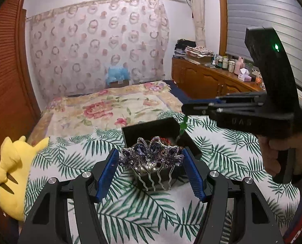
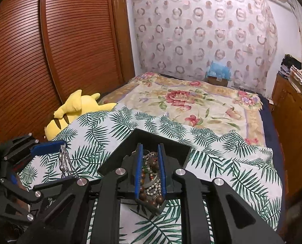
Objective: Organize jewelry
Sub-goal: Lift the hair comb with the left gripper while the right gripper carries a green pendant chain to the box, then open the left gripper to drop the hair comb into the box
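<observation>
Palm-print cloth (image 1: 130, 213), black box (image 1: 142, 129) mid-cloth, jewelled comb (image 1: 151, 154) at its near edge

1 open black square jewellery box (image 1: 151, 130), 1 purple rhinestone hair comb (image 1: 151, 154), 1 yellow plush toy (image 1: 14, 170), 2 blue-padded black grippers (image 1: 151, 163)

Bed (image 2: 269, 122) | covers: floral quilt (image 2: 191, 101), palm-leaf cloth (image 2: 222, 162) | on cloth: black jewelry box (image 1: 151, 128) | left edge: yellow plush toy (image 1: 14, 172)
</observation>
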Tool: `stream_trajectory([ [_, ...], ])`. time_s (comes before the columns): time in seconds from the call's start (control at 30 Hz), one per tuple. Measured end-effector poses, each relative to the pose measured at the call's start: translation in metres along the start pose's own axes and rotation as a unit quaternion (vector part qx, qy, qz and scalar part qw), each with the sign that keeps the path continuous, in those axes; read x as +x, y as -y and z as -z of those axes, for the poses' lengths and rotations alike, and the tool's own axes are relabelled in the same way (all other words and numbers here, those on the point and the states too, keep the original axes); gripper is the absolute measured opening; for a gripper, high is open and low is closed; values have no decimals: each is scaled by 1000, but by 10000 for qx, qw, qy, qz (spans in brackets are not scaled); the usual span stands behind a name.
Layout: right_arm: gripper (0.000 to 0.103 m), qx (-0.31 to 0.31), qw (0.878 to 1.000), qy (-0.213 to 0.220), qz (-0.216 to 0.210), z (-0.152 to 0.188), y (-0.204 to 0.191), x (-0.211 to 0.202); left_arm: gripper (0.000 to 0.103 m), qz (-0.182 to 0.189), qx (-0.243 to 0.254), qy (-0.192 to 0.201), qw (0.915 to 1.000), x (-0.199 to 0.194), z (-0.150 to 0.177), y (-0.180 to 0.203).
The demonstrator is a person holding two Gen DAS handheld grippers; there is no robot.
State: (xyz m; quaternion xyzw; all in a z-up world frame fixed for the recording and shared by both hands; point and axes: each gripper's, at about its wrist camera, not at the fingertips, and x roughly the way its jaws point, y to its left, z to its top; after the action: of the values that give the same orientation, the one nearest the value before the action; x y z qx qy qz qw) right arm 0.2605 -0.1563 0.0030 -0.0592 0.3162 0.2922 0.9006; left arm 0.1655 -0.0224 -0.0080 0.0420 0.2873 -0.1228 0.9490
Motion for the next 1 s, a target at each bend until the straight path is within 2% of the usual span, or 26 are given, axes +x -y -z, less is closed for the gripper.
stream_trajectory([
  [0.2,18,10,10000,-36,19,-4,-2,7,61,-102,147,-20,9998,5,-9,-1],
  [0.23,20,49,10000,-46,-16,-5,-1,8,61,-111,160,-33,9998,7,-11,-2],
  [0.27,27,110,9999,-89,-60,-6,2,9,61,-121,169,-43,9998,8,-11,-2],
  [0.3,28,138,9998,-87,-62,-5,5,8,61,-129,178,-54,9997,10,-13,-2],
  [0.47,28,374,9993,-54,-30,1,22,3,61,-133,206,-133,9996,25,-22,-2],
  [0.73,28,323,9990,-162,268,30,47,-12,61,-348,453,-265,9980,56,-37,8],
  [1.0,28,424,9985,-111,343,51,70,-31,61,-515,618,-673,9945,95,-40,19],
])
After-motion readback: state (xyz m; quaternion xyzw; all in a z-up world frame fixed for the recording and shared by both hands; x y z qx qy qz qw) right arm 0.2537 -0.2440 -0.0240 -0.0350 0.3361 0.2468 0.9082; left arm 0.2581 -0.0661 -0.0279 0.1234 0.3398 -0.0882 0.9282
